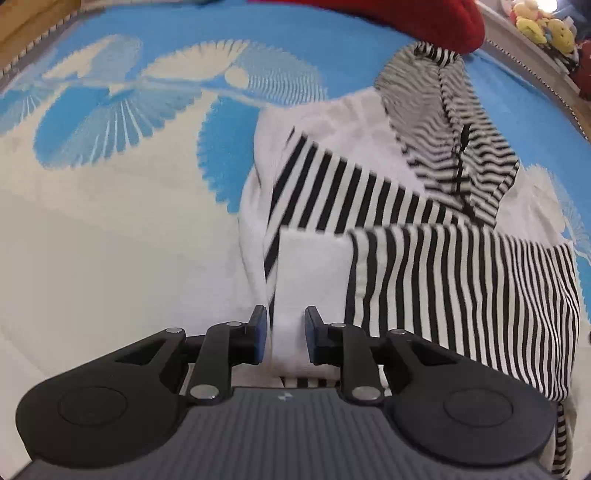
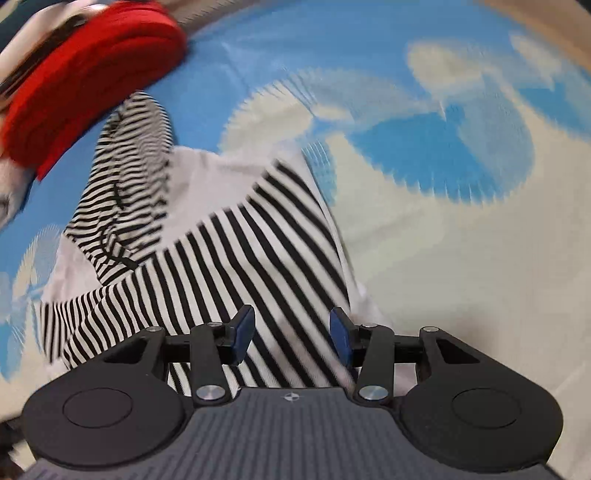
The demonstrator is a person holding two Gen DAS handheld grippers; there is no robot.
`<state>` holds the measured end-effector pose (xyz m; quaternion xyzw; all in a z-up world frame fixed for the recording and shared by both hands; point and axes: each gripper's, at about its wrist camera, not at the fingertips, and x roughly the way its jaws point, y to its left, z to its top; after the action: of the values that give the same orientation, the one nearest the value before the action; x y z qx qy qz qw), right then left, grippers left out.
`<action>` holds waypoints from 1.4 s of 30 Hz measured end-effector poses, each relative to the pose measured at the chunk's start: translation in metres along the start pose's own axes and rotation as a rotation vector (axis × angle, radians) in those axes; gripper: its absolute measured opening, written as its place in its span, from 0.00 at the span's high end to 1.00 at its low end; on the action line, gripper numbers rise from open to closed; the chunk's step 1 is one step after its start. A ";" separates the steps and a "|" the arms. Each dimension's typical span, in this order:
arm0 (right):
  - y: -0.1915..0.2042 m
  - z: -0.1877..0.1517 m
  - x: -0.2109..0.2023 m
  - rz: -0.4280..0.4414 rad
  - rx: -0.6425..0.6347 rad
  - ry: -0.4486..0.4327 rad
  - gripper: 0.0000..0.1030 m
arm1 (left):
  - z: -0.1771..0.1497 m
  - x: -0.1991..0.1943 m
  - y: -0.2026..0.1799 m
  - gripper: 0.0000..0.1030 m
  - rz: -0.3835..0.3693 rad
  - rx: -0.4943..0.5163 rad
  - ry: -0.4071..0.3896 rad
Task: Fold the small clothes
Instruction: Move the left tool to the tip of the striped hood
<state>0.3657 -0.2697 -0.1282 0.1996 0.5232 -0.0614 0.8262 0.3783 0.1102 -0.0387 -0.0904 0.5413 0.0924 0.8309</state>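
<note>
Striped garment (image 1: 424,266), black-and-white with plain white panels and a finer-striped hood (image 1: 443,122), lies crumpled on the blue-and-cream patterned cover (image 1: 129,221) that fills both views. A white cuff or folded white panel (image 1: 310,273) of the garment reaches toward the left gripper (image 1: 285,338), running into the gap between its blue pads; the jaws stand parted, a small gap showing on each side of the cloth, so they are released and not pinching it. On the garment's other side, the right gripper (image 2: 291,334) hangs over the broad striped panel (image 2: 258,258), its jaws spread wide with the stripes visible between them and nothing held. Whether either gripper touches the fabric below cannot be told. Beyond the hood, at the garment's far end, sits a red fabric item (image 1: 424,22), just touching or overlapping the hood's tip. Farther past the garment, in the left wrist view's corner, yellow plush toys (image 1: 543,26) rest on a ledge. The right wrist view is blurred throughout.
</note>
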 end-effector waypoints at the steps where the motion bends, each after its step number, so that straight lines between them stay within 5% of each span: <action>1: 0.004 0.003 -0.004 -0.008 -0.045 -0.029 0.55 | 0.002 -0.004 0.000 0.77 0.003 0.005 -0.020; 5: 0.012 0.008 -0.020 -0.043 -0.173 -0.116 0.54 | 0.010 -0.023 -0.002 0.77 0.019 0.030 -0.125; 9: 0.008 0.009 -0.024 -0.034 -0.195 -0.111 0.54 | 0.016 -0.040 -0.010 0.74 -0.003 0.046 -0.217; 14: 0.006 0.006 -0.029 -0.033 -0.208 -0.121 0.54 | 0.019 -0.056 -0.023 0.41 -0.036 0.051 -0.320; 19: -0.001 0.008 -0.039 -0.024 -0.194 -0.175 0.55 | 0.020 -0.068 -0.036 0.29 0.010 0.067 -0.436; 23: -0.005 0.011 -0.045 -0.016 -0.190 -0.181 0.55 | 0.022 -0.072 -0.043 0.29 0.084 0.092 -0.501; 27: -0.009 0.014 -0.050 -0.007 -0.181 -0.188 0.55 | 0.025 -0.076 -0.048 0.29 0.100 0.099 -0.526; 30: -0.009 0.018 -0.052 -0.011 -0.194 -0.189 0.55 | 0.028 -0.074 -0.052 0.29 0.051 0.119 -0.460; 36: -0.014 0.028 -0.051 -0.027 -0.181 -0.172 0.55 | 0.052 -0.091 -0.057 0.39 -0.027 0.134 -0.405; 40: -0.013 0.030 -0.046 -0.041 -0.200 -0.152 0.55 | 0.103 -0.092 -0.070 0.75 -0.043 0.156 -0.436; 42: -0.011 0.030 -0.043 -0.041 -0.214 -0.143 0.57 | 0.133 -0.079 -0.080 0.85 -0.049 0.179 -0.432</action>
<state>0.3682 -0.2959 -0.0814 0.0950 0.4706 -0.0360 0.8765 0.4841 0.0621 0.0908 -0.0077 0.3547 0.0410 0.9340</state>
